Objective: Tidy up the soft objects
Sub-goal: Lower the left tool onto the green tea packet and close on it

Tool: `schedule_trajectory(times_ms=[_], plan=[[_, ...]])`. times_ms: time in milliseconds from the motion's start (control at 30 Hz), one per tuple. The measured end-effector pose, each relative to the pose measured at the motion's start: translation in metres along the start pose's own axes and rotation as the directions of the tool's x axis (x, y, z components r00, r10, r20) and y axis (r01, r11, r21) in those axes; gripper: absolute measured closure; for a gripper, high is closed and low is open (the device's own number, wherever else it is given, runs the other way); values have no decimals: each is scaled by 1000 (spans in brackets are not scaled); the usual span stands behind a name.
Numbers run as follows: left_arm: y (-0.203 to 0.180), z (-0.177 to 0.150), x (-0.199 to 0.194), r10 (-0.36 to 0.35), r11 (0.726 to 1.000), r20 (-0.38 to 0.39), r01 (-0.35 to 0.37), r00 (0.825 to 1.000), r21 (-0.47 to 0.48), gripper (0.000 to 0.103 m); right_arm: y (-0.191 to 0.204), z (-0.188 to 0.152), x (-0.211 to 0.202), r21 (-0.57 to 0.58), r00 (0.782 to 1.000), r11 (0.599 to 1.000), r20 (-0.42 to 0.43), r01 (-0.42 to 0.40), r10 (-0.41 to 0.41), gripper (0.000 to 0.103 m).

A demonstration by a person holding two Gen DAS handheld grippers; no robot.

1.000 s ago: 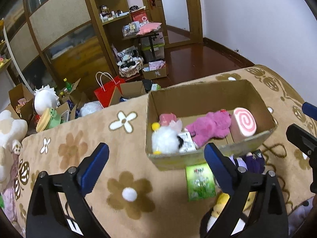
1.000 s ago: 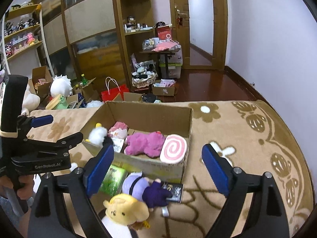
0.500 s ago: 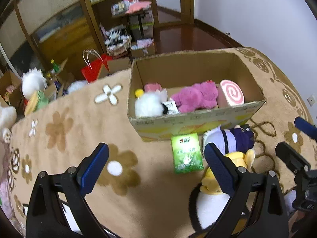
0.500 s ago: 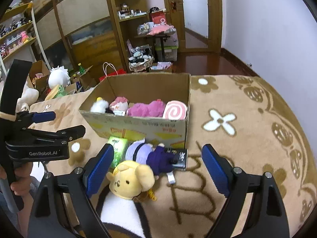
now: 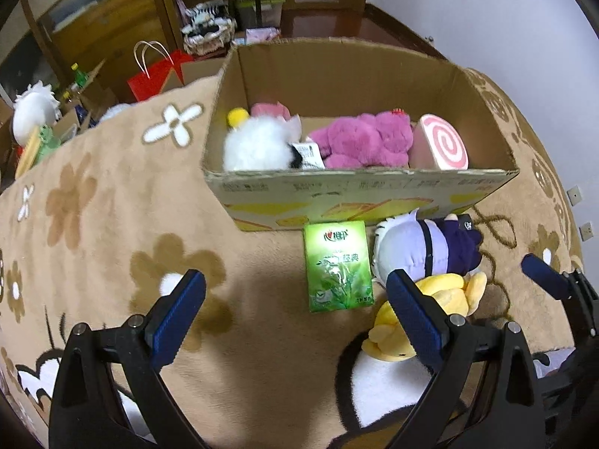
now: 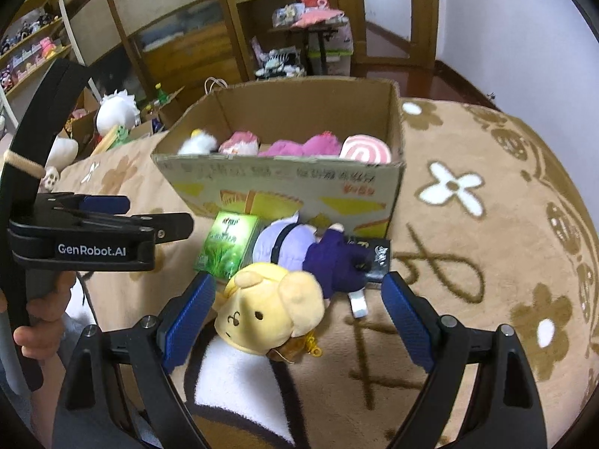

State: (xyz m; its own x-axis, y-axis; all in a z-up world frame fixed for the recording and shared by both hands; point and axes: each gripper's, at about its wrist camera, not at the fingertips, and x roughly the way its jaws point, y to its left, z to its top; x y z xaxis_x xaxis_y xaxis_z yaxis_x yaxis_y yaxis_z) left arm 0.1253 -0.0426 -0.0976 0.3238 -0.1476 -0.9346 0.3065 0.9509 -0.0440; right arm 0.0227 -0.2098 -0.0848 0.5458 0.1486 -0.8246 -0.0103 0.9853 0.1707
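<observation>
An open cardboard box (image 5: 359,194) stands on a brown flowered blanket (image 5: 112,202). It holds a white plush (image 5: 258,147), a magenta plush (image 5: 367,142) and a pink swirl roll (image 5: 443,146). In front of the box lie a green tissue pack (image 5: 337,265), a purple doll (image 5: 426,250) and a yellow dog plush (image 6: 273,307). My left gripper (image 5: 295,292) hangs open over the blanket just before the green pack. My right gripper (image 6: 299,292) is open, its fingers on either side of the yellow plush's head without touching it. The doll (image 6: 310,250) lies just beyond.
A black card packet (image 6: 374,258) lies under the doll's feet. Past the blanket's far edge are a red paper bag (image 5: 157,75), open boxes with a white plush (image 6: 116,110), and wooden shelves (image 6: 262,3). A hand (image 6: 37,321) holds the left gripper's handle.
Both grippers have come down and tilted toward the toys in front of the box. The yellow plush now sits between the right gripper's fingers. Nothing has been gripped.
</observation>
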Motion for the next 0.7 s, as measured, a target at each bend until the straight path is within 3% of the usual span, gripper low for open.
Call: schedule_trajectory(times_ms=[200,567,633,700], plan=[[-3,7,19,3,1000,-38,-3,999,9,7,2,-1,26,13,998,1000,-64,-4,4,9],[-5,14,55,-57,998,-154,58,986,2,7,-3,-8,54,63,985,997,-168,-37,47,9],[-7,14,63,-57,998,-172,59,983,7,7,-4,-10,58,67,981,997,-187,-40,52,10],[-7,14,69,-48,999,-188,51,981,10,7,-4,-10,61,84,977,994,-197,-63,78,19]])
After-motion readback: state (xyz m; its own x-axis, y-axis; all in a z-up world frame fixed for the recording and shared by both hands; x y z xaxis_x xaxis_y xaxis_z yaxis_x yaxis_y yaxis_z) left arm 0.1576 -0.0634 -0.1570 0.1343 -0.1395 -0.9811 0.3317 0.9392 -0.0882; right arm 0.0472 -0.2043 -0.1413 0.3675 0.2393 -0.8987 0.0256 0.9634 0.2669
